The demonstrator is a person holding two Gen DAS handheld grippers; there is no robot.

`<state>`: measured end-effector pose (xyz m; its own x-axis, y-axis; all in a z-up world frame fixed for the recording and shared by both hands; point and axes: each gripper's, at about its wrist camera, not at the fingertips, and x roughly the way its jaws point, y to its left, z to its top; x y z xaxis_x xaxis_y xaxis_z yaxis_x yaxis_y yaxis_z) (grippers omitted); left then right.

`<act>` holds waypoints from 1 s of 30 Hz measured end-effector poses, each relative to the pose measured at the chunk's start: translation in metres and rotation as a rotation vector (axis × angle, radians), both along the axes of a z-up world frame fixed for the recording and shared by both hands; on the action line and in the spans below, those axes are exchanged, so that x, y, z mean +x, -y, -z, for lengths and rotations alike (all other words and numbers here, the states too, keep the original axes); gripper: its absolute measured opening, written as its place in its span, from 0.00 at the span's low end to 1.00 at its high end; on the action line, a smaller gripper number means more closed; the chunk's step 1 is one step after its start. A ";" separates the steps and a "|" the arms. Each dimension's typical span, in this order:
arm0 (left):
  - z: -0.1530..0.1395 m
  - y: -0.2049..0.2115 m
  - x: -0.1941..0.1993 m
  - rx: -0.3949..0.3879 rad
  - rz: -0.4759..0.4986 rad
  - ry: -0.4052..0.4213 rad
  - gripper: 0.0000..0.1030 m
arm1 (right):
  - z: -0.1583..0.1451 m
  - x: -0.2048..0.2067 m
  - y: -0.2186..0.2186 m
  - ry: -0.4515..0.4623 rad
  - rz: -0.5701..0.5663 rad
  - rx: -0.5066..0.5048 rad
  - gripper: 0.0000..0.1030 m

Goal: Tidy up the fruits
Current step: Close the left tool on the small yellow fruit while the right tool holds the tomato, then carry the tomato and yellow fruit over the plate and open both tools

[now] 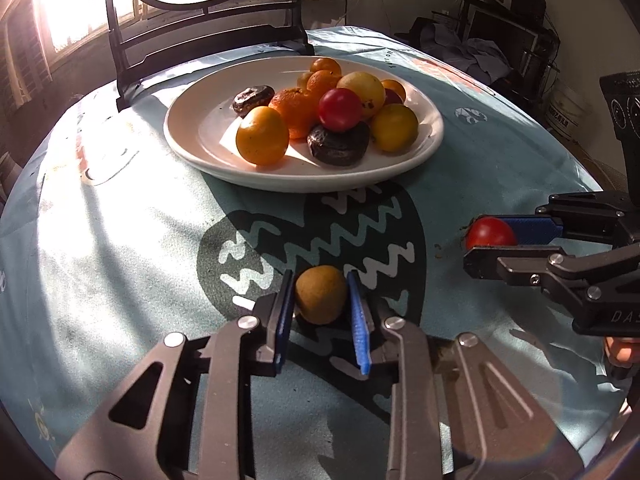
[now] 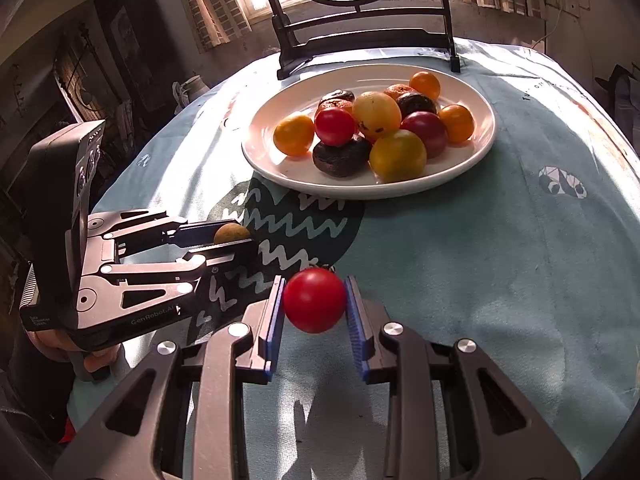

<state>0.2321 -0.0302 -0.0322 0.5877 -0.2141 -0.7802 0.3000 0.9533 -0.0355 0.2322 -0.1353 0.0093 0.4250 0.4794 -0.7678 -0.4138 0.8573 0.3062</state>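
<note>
A white plate (image 1: 208,136) on the blue tablecloth holds several fruits: orange, yellow, red and dark ones. The plate also shows in the right wrist view (image 2: 272,160). My left gripper (image 1: 320,296) is shut on a brown round fruit (image 1: 321,294) just above the cloth, near the front of the plate. It shows at the left of the right wrist view (image 2: 236,240) with the brown fruit (image 2: 231,233). My right gripper (image 2: 315,300) is shut on a red tomato (image 2: 315,299), held above the cloth. It shows at the right of the left wrist view (image 1: 492,236) with the tomato (image 1: 490,232).
A dark wooden stand (image 1: 208,36) with a round painted panel stands behind the plate; it also shows in the right wrist view (image 2: 360,36). The round table's edge curves away on both sides. Dark furniture and clutter (image 1: 500,40) sit beyond the table at the right.
</note>
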 end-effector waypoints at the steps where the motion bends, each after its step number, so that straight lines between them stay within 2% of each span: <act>1: 0.000 0.000 -0.001 0.003 0.000 0.001 0.26 | 0.000 0.000 0.000 -0.001 -0.001 -0.002 0.29; 4: -0.001 0.001 -0.003 0.012 0.001 0.007 0.26 | 0.002 0.000 -0.001 0.000 -0.001 -0.009 0.29; 9: -0.004 -0.002 -0.006 -0.016 -0.009 0.003 0.26 | 0.001 -0.001 -0.002 0.020 -0.001 -0.013 0.29; 19: -0.019 0.001 -0.023 -0.028 -0.015 0.057 0.26 | -0.006 -0.005 -0.009 0.080 -0.038 0.009 0.29; 24: -0.039 -0.005 -0.013 -0.079 -0.039 0.081 0.26 | -0.017 0.008 -0.009 0.110 -0.021 0.050 0.29; 30: -0.062 -0.007 0.019 -0.056 -0.074 0.128 0.25 | -0.036 0.037 -0.008 0.169 0.028 0.075 0.29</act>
<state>0.2514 -0.0230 0.0300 0.6974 -0.2072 -0.6861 0.2342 0.9706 -0.0551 0.2696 -0.1276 0.0450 0.5593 0.5185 -0.6469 -0.4408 0.8468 0.2976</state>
